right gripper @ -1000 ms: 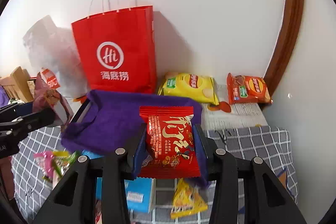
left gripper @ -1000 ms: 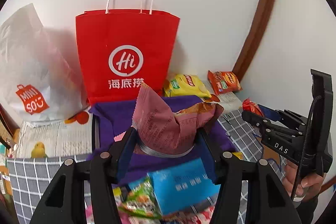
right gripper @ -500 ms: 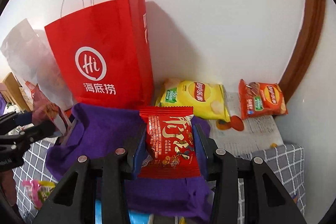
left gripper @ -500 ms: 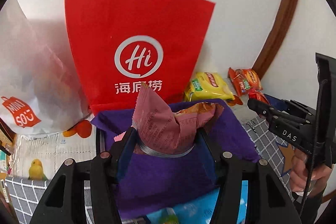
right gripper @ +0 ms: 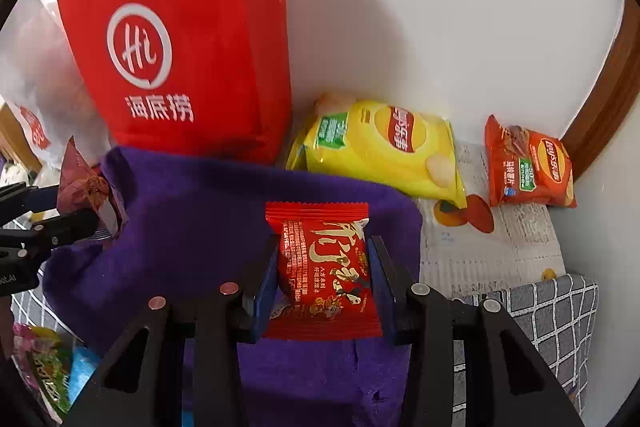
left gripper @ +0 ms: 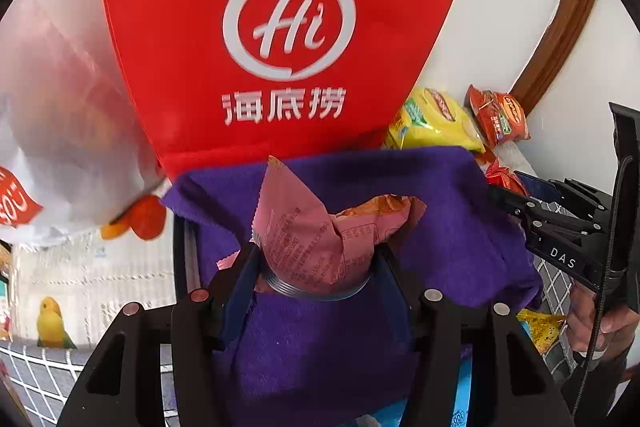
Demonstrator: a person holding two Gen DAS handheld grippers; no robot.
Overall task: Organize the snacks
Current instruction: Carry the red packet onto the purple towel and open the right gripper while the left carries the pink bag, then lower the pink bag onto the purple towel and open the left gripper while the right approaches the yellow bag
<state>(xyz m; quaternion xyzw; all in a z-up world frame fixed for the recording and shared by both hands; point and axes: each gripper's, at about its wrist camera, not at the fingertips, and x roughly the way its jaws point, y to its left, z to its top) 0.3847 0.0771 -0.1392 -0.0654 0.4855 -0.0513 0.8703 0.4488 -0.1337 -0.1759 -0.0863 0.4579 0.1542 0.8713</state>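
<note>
A purple fabric bin (left gripper: 460,227) fills the lower centre of both wrist views; its soft rim sags, and what lies inside it cannot be made out. Directly behind it, upper centre of the frame, stands a red paper bag (left gripper: 280,27) printed with a white "Hi" logo, its top cut off by the frame edge. A translucent white plastic bag (left gripper: 60,127) slumps to the left of the red bag.

The left gripper (left gripper: 316,267) is clamped on a crumpled pink snack packet (left gripper: 320,239), held above the purple bin. The right gripper (right gripper: 322,267) is closed around a red snack packet (right gripper: 324,267) with gold lettering, also over the bin, toward its right side.

In the right wrist view, a yellow chip bag (right gripper: 380,151) lies at centre right against the white wall (right gripper: 440,7), just beside the red bag, and a smaller orange chip bag (right gripper: 528,167) sits further right, near a brown wooden frame (right gripper: 608,87). Both rest on a pale printed sheet (right gripper: 480,251). A grey checked cloth (right gripper: 552,315) covers the worktop at lower right. More colourful packets (right gripper: 44,367) show at the lower left edge.
</note>
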